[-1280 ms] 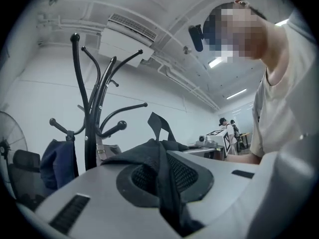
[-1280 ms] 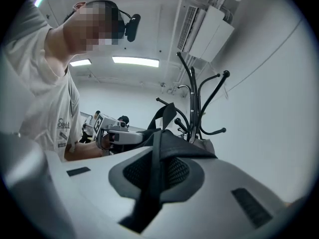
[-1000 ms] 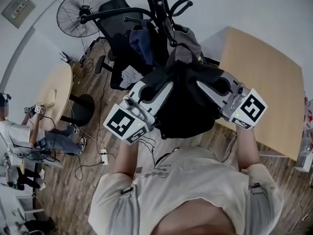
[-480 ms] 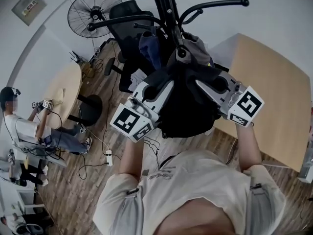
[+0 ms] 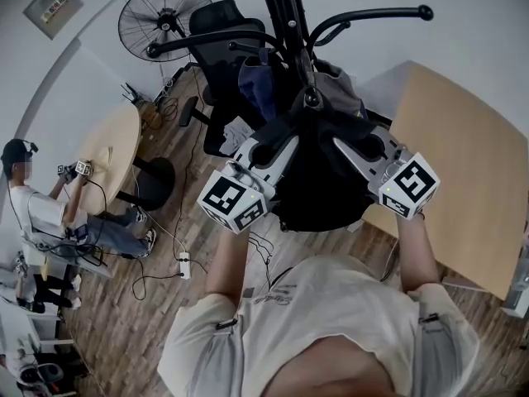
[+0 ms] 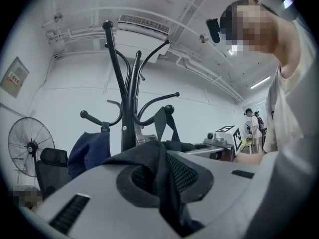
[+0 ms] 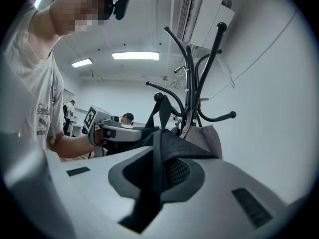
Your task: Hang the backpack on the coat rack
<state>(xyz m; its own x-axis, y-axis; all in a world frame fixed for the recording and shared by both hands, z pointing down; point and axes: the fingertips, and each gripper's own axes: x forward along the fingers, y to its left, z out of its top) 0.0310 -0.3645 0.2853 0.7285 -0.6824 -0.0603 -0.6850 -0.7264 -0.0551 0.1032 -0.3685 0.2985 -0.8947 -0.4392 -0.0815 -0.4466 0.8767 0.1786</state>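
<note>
L gripper, just left of coat rack pole: jaws pinched narrow on black backpack fabric. Backpack hangs betw. both grippers, directly below rack arms. Its top loop looks set over a ball-tipped hook, prob., as view is partly blocked. R gripper, just right of pole: jaws easing open, strap fabric betw. them. Step: hand-off to hook. Next: lower till loop bears weight, then release both sides.

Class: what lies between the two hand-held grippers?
Head view: the black backpack lies between the left hand-held gripper and the right hand-held gripper, whose opening jaws straddle its fabric.
</note>
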